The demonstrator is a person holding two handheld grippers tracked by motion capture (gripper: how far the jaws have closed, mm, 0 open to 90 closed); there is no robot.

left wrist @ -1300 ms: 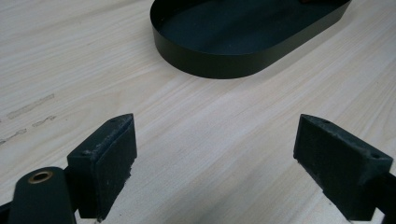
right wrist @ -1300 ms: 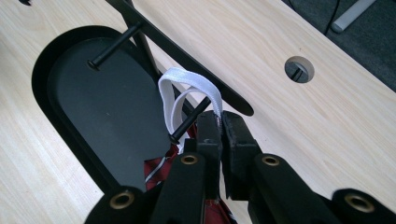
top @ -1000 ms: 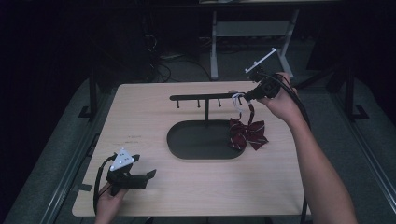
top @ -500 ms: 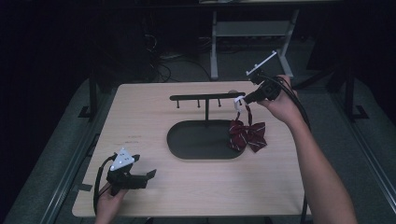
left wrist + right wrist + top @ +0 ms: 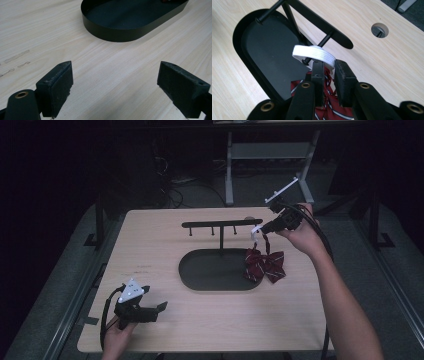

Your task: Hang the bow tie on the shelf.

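The black stand (image 5: 221,236) with its oval tray base (image 5: 200,270) is in the middle of the wooden table (image 5: 165,227). At the right end of the stand's top bar, the right gripper (image 5: 261,231) is at the white elastic band (image 5: 314,54) of a red striped bow tie (image 5: 264,265). In the right gripper view, the band is looped over the outermost peg (image 5: 306,60) of the bar, and the band's near part is between the two black jaws. The jaws have just been opening and now there is a narrow gap between them; it is hard to tell if the pads still press the band. The bow tie hangs under the band, at the right end of the tray base. The left gripper (image 5: 150,308) rests on the table in front of the stand, toward its left side, well apart from the base. Its jaws are wide open and hold nothing.
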